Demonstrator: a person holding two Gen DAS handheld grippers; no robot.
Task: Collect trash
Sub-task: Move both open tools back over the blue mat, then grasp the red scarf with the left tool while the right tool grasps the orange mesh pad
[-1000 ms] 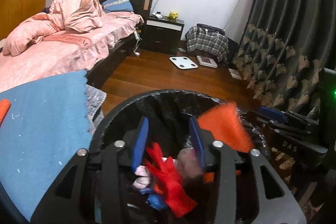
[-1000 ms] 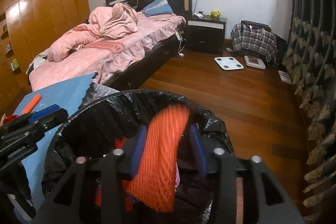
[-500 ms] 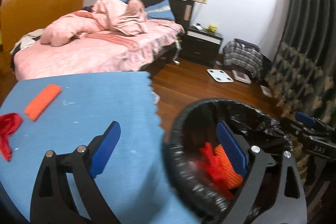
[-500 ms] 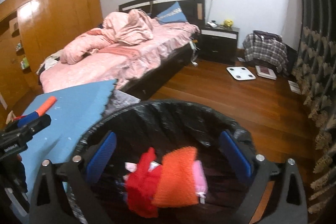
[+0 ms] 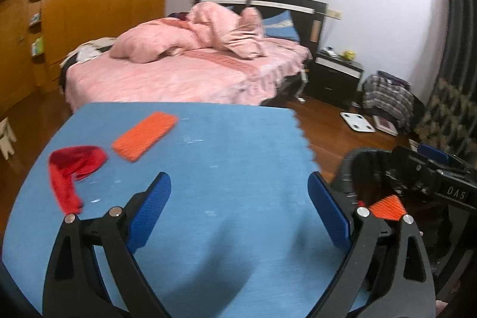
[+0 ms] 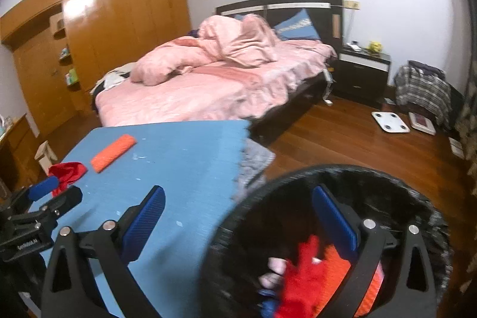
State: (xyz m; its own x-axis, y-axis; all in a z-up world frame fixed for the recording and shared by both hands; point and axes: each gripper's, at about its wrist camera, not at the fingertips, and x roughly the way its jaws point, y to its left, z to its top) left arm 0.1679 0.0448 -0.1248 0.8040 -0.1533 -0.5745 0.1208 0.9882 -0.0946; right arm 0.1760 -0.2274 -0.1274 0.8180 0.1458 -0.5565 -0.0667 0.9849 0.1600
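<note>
Both empty and spread wide, left gripper (image 5: 238, 213) and right gripper (image 6: 238, 216): risk shoving red cloth (image 5: 71, 172) off desk (image 5: 238, 145) far-left edge if approached low.

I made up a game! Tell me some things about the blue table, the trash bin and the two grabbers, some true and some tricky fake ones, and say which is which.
1. Both the left gripper and the right gripper are open and hold nothing. True.
2. The blue table has no trash on it. False: an orange piece and a red piece lie there.
3. The black-lined bin already has red and orange trash inside. True.
4. The orange piece lies on top of the red piece. False: they lie side by side, apart.
5. The bin stands on the table. False: it stands beside the table's edge.
</note>
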